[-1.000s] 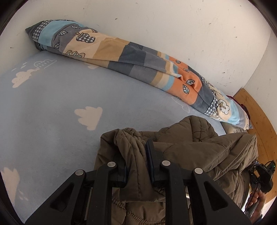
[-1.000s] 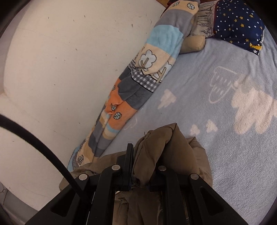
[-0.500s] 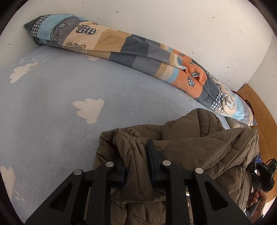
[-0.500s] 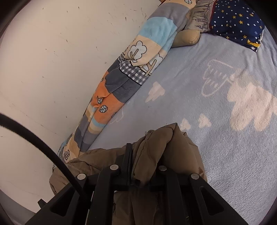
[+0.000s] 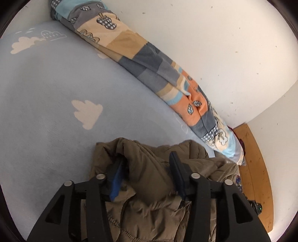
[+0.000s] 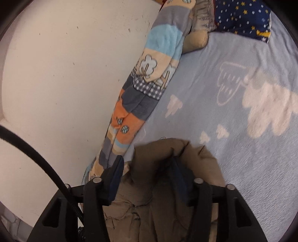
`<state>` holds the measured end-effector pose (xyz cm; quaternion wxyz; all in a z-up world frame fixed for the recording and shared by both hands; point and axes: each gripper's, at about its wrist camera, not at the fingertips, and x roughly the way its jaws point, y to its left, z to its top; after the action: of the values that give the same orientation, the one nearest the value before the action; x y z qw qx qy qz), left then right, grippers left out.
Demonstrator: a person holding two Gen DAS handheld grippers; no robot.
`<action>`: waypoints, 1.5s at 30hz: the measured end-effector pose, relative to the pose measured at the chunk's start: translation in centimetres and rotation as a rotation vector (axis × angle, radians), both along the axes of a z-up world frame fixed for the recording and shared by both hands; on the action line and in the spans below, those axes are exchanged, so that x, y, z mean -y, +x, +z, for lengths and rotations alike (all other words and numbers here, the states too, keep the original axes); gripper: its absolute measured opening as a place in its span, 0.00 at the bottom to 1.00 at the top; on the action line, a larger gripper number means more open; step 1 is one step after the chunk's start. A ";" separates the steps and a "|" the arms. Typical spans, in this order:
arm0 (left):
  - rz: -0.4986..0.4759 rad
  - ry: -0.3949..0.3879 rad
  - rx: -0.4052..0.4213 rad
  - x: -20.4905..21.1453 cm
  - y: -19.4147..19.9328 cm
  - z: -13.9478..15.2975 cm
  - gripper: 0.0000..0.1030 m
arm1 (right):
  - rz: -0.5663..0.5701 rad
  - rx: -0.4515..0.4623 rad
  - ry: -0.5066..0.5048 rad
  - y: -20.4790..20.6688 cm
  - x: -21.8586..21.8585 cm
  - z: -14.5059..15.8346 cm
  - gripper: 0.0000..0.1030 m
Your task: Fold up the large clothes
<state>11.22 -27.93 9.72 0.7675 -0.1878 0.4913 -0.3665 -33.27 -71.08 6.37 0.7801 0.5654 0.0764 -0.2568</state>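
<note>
1. A brown puffy jacket point(image 5: 149, 178) lies bunched up on a bed with a light blue blanket point(image 5: 46, 111). The blanket has white clouds on it.
2. The left gripper point(image 5: 147, 163) is opening. A fold of the jacket sits between its two black fingers. The left finger is tucked against the fabric, and the right finger stands a little away from it. It is not squeezing the jacket.
3. The right gripper point(image 6: 147, 167) is opening too. A hump of the jacket point(image 6: 167, 167) stands up between its fingers. The left finger is clear of the fabric. The right finger is partly hidden in a fold, so I cannot tell if it touches.
4. A long rolled quilt point(image 5: 152, 65) with orange, grey and blue patches lies along the white wall point(image 5: 214, 46), at the far edge of the bed.
5. In the right view, a dark blue pillow point(image 6: 242, 16) with stars lies at the far end of the bed, and a tan soft toy point(image 6: 195, 39) lies next to the quilt point(image 6: 149, 83).
</note>
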 end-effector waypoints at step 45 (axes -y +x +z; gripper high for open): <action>-0.430 0.390 0.545 12.6 -16.3 0.6 0.77 | 0.619 -0.525 -0.510 17.5 -15.0 0.6 0.19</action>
<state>-5.08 -40.50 10.33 0.7967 0.1729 0.3581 -0.4551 -15.73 -56.08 6.98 0.8882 0.2225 0.3702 -0.1570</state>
